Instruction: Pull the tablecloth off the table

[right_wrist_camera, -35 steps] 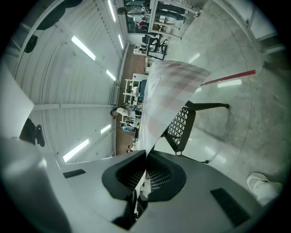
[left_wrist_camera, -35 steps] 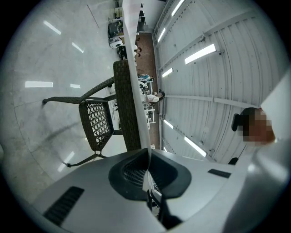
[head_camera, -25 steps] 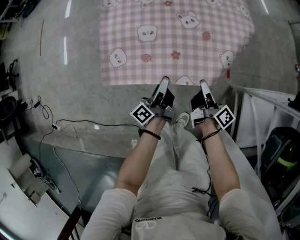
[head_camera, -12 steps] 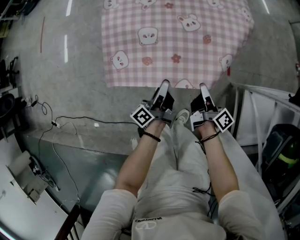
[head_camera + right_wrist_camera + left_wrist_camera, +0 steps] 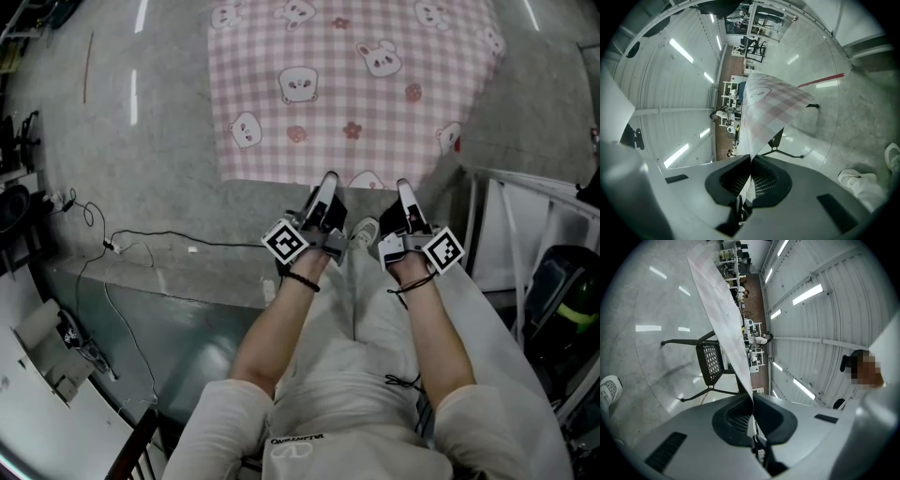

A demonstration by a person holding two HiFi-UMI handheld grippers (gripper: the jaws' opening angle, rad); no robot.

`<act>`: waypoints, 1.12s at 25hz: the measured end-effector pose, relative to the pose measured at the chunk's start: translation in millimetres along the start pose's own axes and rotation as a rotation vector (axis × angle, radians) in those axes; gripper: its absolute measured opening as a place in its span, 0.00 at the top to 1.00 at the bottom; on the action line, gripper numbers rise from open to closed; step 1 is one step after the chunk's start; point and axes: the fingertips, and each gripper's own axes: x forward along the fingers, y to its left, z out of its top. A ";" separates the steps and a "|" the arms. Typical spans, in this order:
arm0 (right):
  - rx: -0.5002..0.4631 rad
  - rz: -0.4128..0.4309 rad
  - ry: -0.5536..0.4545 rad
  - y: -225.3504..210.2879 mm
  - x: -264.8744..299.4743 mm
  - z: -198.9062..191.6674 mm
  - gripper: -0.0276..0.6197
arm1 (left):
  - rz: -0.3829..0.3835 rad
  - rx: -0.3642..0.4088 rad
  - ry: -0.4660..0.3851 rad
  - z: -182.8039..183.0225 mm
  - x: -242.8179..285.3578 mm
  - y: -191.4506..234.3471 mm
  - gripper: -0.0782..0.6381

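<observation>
Nearest, the person's forearms are reaching forward at the middle of the head view, each hand carrying a claw, with a shoe (image 5: 364, 230) showing between the two. The left claw (image 5: 328, 183) and the right claw (image 5: 403, 190) are sitting side by side, slightly apart, at the near hem of the cloth (image 5: 352, 84). Each gripper view is showing its jaws pressed together with only the thin sheet pinched between them, so both claws are gripping the hem. From there the pink check cloth with its little animal prints is spreading flat across the upper centre of the head view, with grey floor (image 5: 141, 187) showing past its left and near edges and its right edge drooping. In the gripper views the sheet is rising away from the jaws as a taut plane, and a dark mesh-backed chair (image 5: 708, 364) is standing just beyond it. No counter is showing in any view, and the cloth is hiding whatever lies under it, so I cannot tell whether its far part is resting on a top or hanging free. I am judging the step in hand to be the pull itself, somewhere between mid-draw and the cloth already coming clear. Either way, the next move is calling for both claws clamped firmly and level, so the hem is not slipping out and the sheet is not skewing.
</observation>
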 end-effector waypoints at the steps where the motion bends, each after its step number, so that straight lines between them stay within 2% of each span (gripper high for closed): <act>1: 0.012 -0.004 0.004 -0.6 0.4 0.2 0.94 | 0.014 0.001 0.002 -0.1 0.1 -0.5 0.89; 4: 0.028 -0.014 0.012 -2.7 1.3 -0.4 0.94 | 0.041 -0.005 0.004 -0.7 -1.3 2.6 0.89; 9: 0.012 0.006 0.013 -4.6 4.5 0.4 0.94 | 0.013 -0.008 -0.005 -1.1 0.0 7.0 0.89; 14: 0.022 0.005 0.018 -2.0 1.3 0.1 0.94 | 0.023 0.006 0.000 -1.5 -1.4 2.9 0.89; 22: 0.024 -0.005 0.017 15.5 4.2 0.3 0.94 | 0.038 -0.024 0.005 3.9 1.2 -6.9 0.89; 25: 0.029 -0.013 -0.016 29.8 1.9 -7.5 0.94 | 0.027 -0.023 0.045 15.6 1.2 -23.1 0.89; 28: 0.042 -0.019 -0.036 33.6 -23.3 -27.6 0.94 | 0.031 -0.026 0.072 11.2 -26.2 -33.0 0.89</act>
